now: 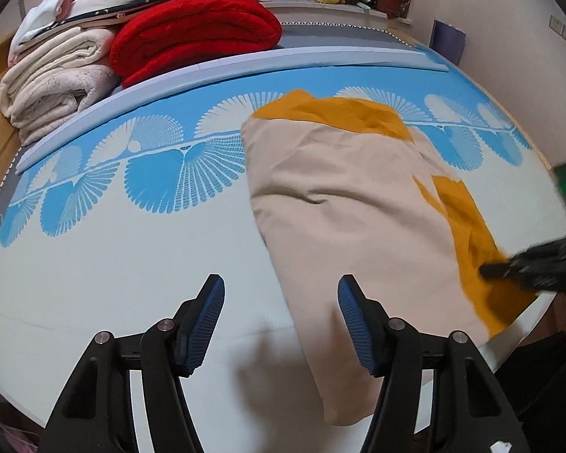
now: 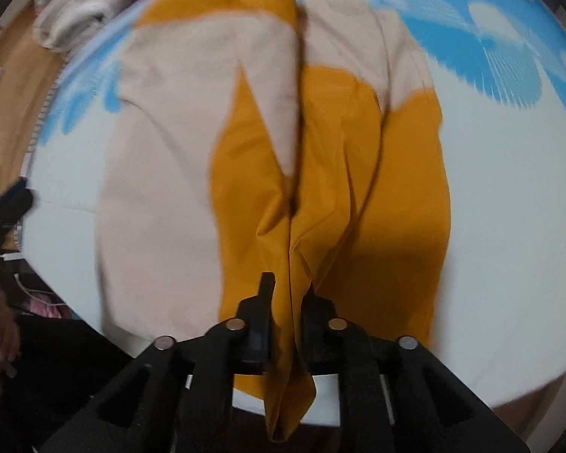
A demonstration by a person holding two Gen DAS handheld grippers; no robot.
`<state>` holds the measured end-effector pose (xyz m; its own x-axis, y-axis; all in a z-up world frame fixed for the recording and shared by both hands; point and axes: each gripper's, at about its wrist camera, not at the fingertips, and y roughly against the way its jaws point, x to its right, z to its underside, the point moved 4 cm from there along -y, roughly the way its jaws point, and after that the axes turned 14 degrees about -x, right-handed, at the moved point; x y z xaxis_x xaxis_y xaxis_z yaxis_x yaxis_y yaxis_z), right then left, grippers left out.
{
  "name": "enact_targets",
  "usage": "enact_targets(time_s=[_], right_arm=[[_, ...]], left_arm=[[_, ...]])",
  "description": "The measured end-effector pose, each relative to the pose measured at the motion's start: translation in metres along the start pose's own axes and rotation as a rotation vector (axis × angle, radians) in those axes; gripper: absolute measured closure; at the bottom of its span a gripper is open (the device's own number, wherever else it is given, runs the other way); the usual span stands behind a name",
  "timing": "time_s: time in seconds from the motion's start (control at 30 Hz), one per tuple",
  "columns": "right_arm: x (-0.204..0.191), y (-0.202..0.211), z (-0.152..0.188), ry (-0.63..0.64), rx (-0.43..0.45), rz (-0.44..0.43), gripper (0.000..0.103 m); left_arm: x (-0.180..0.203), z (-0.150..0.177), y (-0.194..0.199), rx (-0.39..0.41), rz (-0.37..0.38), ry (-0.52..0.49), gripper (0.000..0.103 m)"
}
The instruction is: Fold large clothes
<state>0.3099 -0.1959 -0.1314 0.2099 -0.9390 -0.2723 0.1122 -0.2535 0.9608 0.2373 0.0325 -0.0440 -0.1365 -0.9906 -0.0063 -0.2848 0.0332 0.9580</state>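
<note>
Tongs first: the right tongs (image 2: 288,302) pinch the mustard edge of the beige-and-mustard garment (image 1: 343,196), which lies across the bed (image 1: 132,271) toward three o'clock; the left tongs (image 1: 281,294) hang open above its near corner, touching nothing. Pinched so narrowly, the bunched hem could slip free when lifted.

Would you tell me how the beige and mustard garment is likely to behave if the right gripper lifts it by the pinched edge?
The garment is probably floppy: it bunches into folds at the right gripper. It looks thin, so likely light. Its unheld beige part would probably drag across the bed.
</note>
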Motion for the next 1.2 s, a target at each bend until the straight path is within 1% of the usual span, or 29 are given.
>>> enact_targets(time_s=[0.07,0.1,0.13,0.17,0.23,0.33,0.37,0.4,0.47,0.53,0.57,0.6,0.63,0.67,0.7,0.73,0.8,0.9,0.97,1.0,1.03,1.07,1.1,1.13,1.17,1.2], right_arm=[[-0.010,0.032,0.003,0.079,0.134,-0.042,0.093],[-0.011,0.052,0.007,0.112,0.208,-0.088,0.094],[-0.008,0.063,0.012,0.120,0.246,-0.119,0.094],[-0.005,0.072,0.015,0.123,0.277,-0.137,0.094],[0.008,0.084,0.028,0.114,0.324,-0.136,0.094],[0.038,0.093,0.043,0.045,0.356,-0.119,0.094],[0.049,0.094,0.044,0.020,0.347,-0.116,0.094],[0.057,0.091,0.047,-0.002,0.321,-0.108,0.094],[0.080,0.069,0.049,-0.059,0.236,-0.055,0.094],[0.096,0.037,0.050,-0.097,0.136,-0.005,0.094],[0.101,0.025,0.048,-0.107,0.105,0.009,0.094],[0.107,0.018,0.048,-0.109,0.084,0.020,0.094],[0.108,0.014,0.048,-0.106,0.075,0.029,0.094],[0.109,0.012,0.045,-0.102,0.072,0.036,0.094],[0.110,0.009,0.044,-0.102,0.065,0.040,0.094],[0.112,0.002,0.043,-0.107,0.043,0.034,0.094],[0.116,-0.008,0.042,-0.115,0.013,0.052,0.094],[0.121,-0.014,0.037,-0.127,-0.003,0.059,0.093],[0.120,-0.016,0.036,-0.126,-0.008,0.065,0.092],[0.120,-0.017,0.036,-0.122,-0.009,0.069,0.092],[0.120,-0.017,0.036,-0.119,-0.010,0.074,0.092],[0.119,-0.018,0.037,-0.113,-0.011,0.084,0.092],[0.117,-0.018,0.036,-0.105,-0.013,0.096,0.092],[0.116,-0.019,0.036,-0.097,-0.016,0.106,0.092],[0.114,-0.021,0.036,-0.091,-0.023,0.111,0.092],[0.110,-0.023,0.037,-0.088,-0.031,0.115,0.092]], left_arm=[[0.003,-0.001,-0.001,0.002,0.008,-0.001,0.045],[0.005,-0.001,0.000,0.001,0.009,-0.002,0.045],[0.007,-0.002,-0.001,0.000,0.011,-0.005,0.045],[0.009,-0.002,-0.001,0.002,0.015,-0.009,0.045],[0.014,-0.004,-0.002,0.002,0.021,-0.017,0.045],[0.025,-0.007,-0.006,-0.010,0.043,-0.029,0.045],[0.029,-0.008,-0.008,-0.016,0.062,-0.032,0.045],[0.036,-0.009,-0.011,-0.029,0.097,-0.039,0.045],[0.048,-0.010,-0.018,-0.066,0.146,-0.061,0.046],[0.064,-0.007,-0.033,-0.143,0.209,-0.104,0.046],[0.072,-0.004,-0.042,-0.183,0.225,-0.127,0.046],[0.081,0.002,-0.059,-0.254,0.211,-0.164,0.046],[0.088,0.010,-0.078,-0.323,0.178,-0.196,0.045],[0.091,0.014,-0.090,-0.362,0.149,-0.208,0.045],[0.092,0.015,-0.096,-0.378,0.133,-0.210,0.045],[0.093,0.015,-0.101,-0.386,0.131,-0.210,0.045],[0.094,0.014,-0.103,-0.387,0.142,-0.212,0.044],[0.095,0.014,-0.103,-0.380,0.132,-0.213,0.043],[0.099,0.017,-0.096,-0.378,0.130,-0.236,0.044],[0.098,0.018,-0.089,-0.369,0.137,-0.235,0.045],[0.097,0.016,-0.084,-0.359,0.148,-0.234,0.051],[0.098,0.019,-0.081,-0.353,0.150,-0.248,0.053],[0.103,0.025,-0.085,-0.363,0.127,-0.284,0.052],[0.109,0.031,-0.093,-0.377,0.066,-0.344,0.051],[0.113,0.032,-0.096,-0.372,0.037,-0.372,0.051],[0.115,0.031,-0.097,-0.366,0.025,-0.385,0.051]])
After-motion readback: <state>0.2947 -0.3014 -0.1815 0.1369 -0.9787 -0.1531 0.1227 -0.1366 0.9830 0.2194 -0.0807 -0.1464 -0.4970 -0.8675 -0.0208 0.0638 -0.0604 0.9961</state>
